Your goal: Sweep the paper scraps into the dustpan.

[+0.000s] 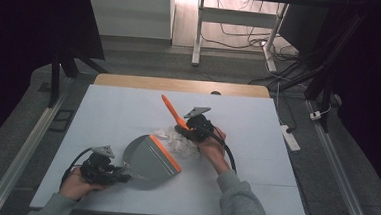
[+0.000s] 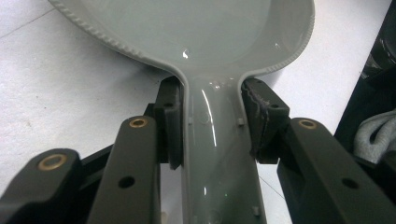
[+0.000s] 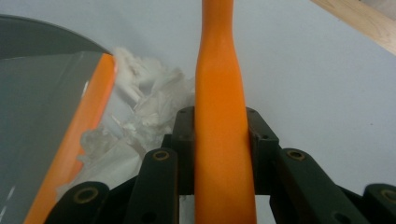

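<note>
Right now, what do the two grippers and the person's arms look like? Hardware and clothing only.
Both handheld units are black. The left gripper and right gripper each carry a grey three-cornered plate on top and trail a black cable. In the gripper views the jaws are black linkage arms with brass-coloured pivot pins and dark pads. Both sleeves are grey.

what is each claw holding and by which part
Left claw grips the grey dustpan by its handle; right claw grips the orange brush handle mid-shaft.

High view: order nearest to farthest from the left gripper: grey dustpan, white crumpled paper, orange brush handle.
1. Grey dustpan, its handle in the left gripper.
2. White crumpled paper, beyond the dustpan's orange lip.
3. Orange brush handle, farthest back, in the right gripper.
</note>
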Available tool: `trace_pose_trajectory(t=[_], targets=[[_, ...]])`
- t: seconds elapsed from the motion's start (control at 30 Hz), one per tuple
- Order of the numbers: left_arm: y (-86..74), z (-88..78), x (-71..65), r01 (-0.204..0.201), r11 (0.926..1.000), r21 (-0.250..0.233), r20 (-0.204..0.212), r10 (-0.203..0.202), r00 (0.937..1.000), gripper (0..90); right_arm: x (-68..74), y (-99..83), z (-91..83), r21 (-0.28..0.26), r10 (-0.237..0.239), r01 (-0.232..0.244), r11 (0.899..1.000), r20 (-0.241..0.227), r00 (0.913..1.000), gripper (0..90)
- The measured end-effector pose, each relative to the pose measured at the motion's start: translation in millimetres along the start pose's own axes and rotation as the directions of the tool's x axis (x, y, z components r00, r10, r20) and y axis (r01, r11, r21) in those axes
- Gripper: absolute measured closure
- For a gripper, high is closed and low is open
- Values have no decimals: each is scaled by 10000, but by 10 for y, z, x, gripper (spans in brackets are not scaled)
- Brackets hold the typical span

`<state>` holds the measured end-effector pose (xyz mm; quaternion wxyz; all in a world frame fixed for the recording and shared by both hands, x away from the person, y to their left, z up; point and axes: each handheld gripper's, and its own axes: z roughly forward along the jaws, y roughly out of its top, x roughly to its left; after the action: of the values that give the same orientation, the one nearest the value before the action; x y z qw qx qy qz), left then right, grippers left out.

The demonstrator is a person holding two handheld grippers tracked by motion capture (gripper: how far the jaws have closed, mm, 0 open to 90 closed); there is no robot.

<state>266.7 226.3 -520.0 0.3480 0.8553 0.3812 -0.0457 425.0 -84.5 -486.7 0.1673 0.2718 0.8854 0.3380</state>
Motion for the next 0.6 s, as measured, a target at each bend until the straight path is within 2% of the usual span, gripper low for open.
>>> trace_pose_trajectory(t=[0.37,0.6], targets=[[2,1,-5,20,10000,-4,-19,-20,10000,612,125,-20,-41,-45,-321,320,9995,-330,9989,703],[-1,-1,-8,37,10000,21,-20,-37,10000,612,227,3,-71,-190,-367,355,9992,-647,9972,703]])
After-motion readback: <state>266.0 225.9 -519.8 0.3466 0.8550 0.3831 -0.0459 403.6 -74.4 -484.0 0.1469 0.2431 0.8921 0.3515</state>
